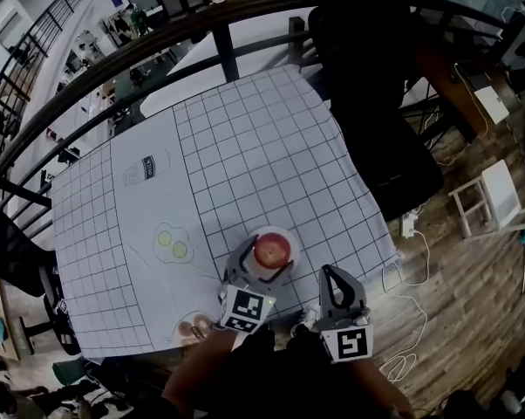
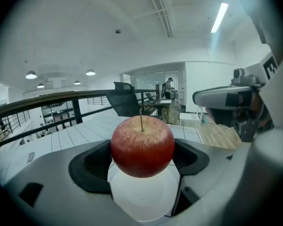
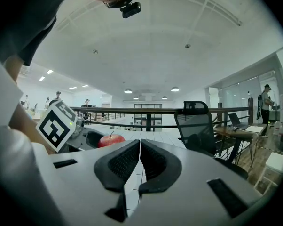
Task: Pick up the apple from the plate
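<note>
Between the left gripper's (image 1: pixel 271 253) jaws, the apple (image 2: pixel 142 146) is deep red with pale yellow speckles. Just below the jaws, the plate (image 2: pixel 144 197) is plain white. The jaws are grey, their ribbed pads (image 2: pixel 92 163) black. Behind them, the marker cube (image 1: pixel 247 309) bears black-and-white squares. Ahead, the bench (image 1: pixel 262 147) is white with a black grid.

apple (image 1: pixel 270 251) over plate (image 1: pixel 280 230) on table (image 1: pixel 245 147)
</note>
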